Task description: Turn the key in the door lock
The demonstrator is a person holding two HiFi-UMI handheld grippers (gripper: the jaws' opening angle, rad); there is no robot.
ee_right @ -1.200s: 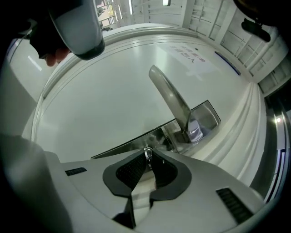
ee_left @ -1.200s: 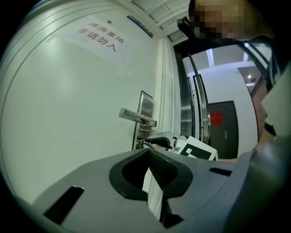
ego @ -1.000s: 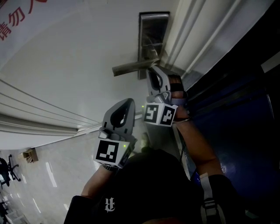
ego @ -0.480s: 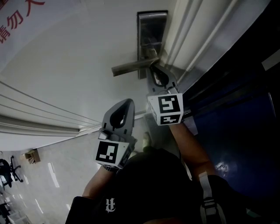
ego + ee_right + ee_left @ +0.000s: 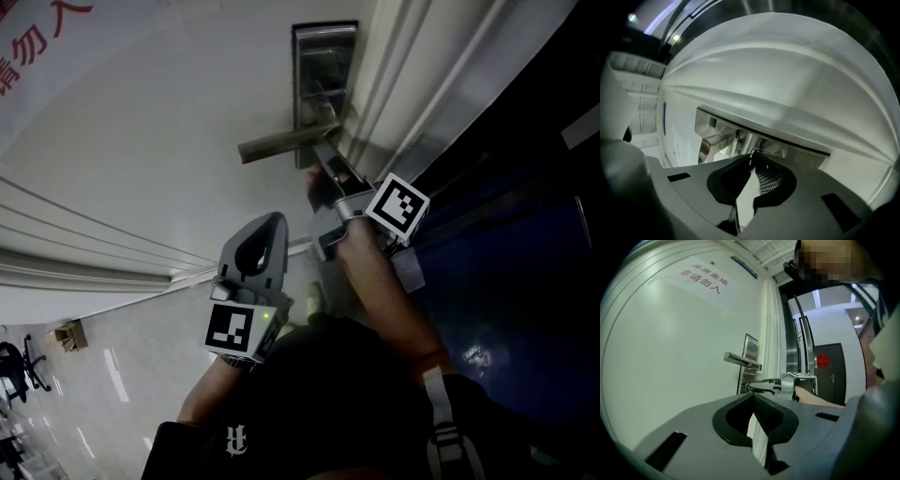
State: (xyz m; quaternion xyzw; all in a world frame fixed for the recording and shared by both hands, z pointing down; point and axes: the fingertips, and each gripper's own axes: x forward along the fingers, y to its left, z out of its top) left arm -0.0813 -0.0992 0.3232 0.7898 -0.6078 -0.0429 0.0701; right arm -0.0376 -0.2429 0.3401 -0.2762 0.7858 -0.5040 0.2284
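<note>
A steel lock plate (image 5: 323, 66) with a lever handle (image 5: 281, 143) sits on the white door (image 5: 169, 141). My right gripper (image 5: 325, 159) reaches up under the handle and is rolled over, its marker cube (image 5: 398, 208) out to the right. In the right gripper view its tips (image 5: 752, 157) are pinched together on the key's small ring (image 5: 755, 151), right against the lock plate (image 5: 736, 140); the key blade is hidden. My left gripper (image 5: 268, 223) hangs lower left, away from the lock, shut on nothing (image 5: 752, 395).
The door frame mouldings (image 5: 412, 84) run just right of the lock, with a dark blue surface (image 5: 525, 262) beyond. A sign with red characters (image 5: 705, 280) is stuck high on the door. A dark door (image 5: 827, 373) shows down the corridor.
My right gripper has rolled about its own axis at the lock, swinging its marker cube from below-left up to the right. The left gripper has stayed put.
</note>
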